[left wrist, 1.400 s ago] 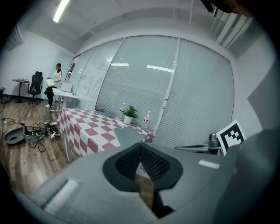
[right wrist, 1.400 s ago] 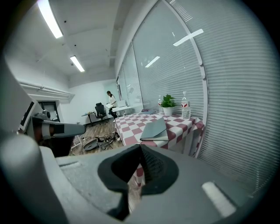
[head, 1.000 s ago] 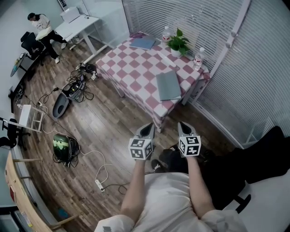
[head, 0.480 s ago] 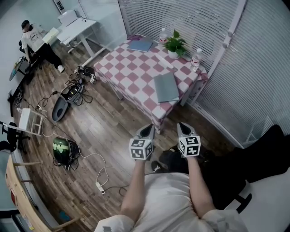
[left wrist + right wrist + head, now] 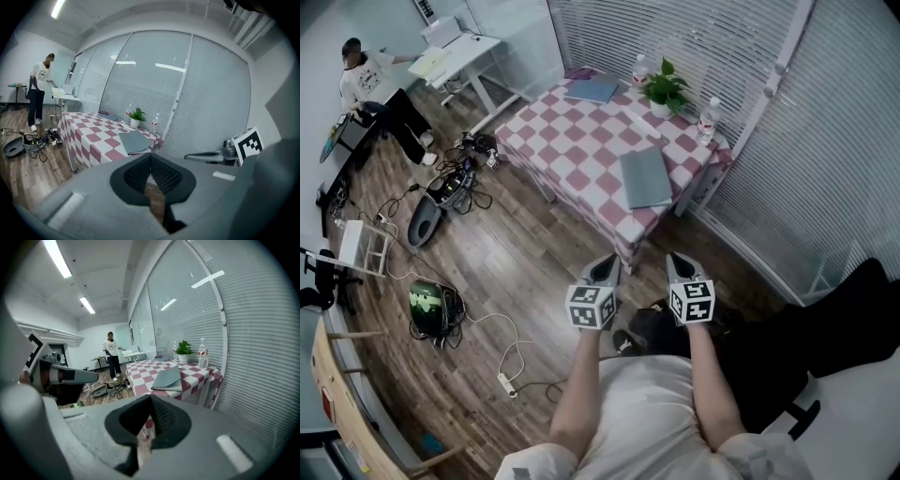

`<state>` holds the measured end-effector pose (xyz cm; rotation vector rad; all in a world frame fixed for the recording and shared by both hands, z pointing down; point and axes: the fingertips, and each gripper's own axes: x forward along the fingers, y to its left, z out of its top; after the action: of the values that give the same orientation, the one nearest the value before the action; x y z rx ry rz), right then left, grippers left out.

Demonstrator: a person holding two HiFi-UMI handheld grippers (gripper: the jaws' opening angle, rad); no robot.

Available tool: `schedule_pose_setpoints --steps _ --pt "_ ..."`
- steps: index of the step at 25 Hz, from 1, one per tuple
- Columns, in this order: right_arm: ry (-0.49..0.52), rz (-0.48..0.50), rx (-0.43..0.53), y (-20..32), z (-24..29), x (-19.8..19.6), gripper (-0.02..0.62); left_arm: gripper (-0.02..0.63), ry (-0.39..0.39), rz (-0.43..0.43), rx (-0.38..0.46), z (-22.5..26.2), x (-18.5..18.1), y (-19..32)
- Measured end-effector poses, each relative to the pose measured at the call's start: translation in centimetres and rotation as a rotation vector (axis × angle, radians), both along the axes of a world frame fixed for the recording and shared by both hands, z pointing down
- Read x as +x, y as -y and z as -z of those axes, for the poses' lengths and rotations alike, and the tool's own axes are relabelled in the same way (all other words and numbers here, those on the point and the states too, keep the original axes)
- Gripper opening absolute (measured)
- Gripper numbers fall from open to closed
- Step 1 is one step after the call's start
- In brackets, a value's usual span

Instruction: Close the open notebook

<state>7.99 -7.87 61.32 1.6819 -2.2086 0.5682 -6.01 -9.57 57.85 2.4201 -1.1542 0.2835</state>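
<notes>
A grey notebook (image 5: 646, 178) lies on the pink-and-white checkered table (image 5: 572, 141), near its front right corner. It also shows in the left gripper view (image 5: 136, 140) and the right gripper view (image 5: 168, 378), where its cover seems slightly raised along one edge. My left gripper (image 5: 605, 268) and right gripper (image 5: 678, 263) hang side by side over the wooden floor, well short of the table. Both are shut with nothing between the pads (image 5: 150, 159) (image 5: 151, 401). They point level-ish towards the table.
A blue book (image 5: 594, 90), a potted plant (image 5: 666, 89) and two bottles (image 5: 709, 120) (image 5: 643, 70) stand at the table's far side. Cables and gear (image 5: 455, 178) and a power strip (image 5: 508, 382) lie on the floor at left. A person (image 5: 366, 75) stands by a white desk.
Both grippers have kept still and shut. The person at the far desk has shifted position, and the head view has moved slightly.
</notes>
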Motion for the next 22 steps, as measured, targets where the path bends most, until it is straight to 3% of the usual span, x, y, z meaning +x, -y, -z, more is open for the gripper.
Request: schedule_pose_setpoints --steps 22 --pt "-0.001 0.013 -0.009 -0.9 -0.2 -0.2 0.002 0.008 -0.011 -0.016 0.002 0.0 0.4 -0.6"
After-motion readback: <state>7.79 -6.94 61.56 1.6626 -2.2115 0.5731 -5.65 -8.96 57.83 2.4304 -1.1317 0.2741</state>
